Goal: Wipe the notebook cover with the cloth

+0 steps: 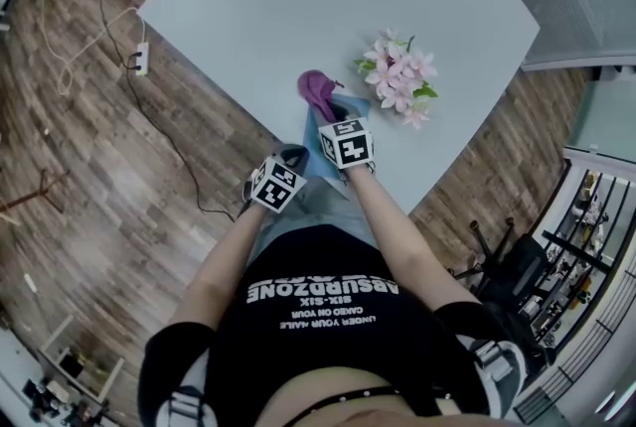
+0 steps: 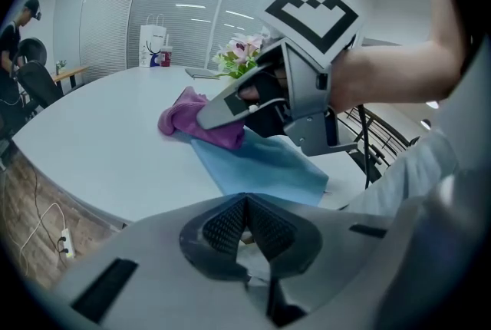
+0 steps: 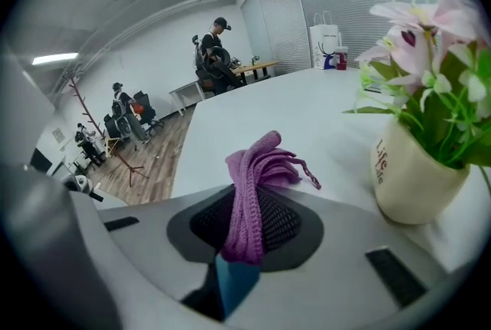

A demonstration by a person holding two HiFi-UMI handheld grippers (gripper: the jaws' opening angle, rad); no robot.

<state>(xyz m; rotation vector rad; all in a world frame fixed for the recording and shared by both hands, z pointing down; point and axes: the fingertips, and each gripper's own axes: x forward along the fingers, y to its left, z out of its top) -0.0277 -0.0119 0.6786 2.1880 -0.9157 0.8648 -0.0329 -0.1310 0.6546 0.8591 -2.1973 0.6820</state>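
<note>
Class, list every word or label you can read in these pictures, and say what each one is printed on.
"Life": on the cream flower vase.
"ABSURDZONE": on the person's black T-shirt, seen upside down.
"SIX-SIX": same shirt, just beside it.
The smaller shirt lines and the print on the white paper bag are too blurred to read.

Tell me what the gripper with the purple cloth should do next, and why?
Probably pull the right gripper back toward the person, dragging the cloth along the notebook. Its jaws are shut on the cloth, which sits at the notebook's far end, and most of the blue cover nearer the table edge lies bare.
</note>
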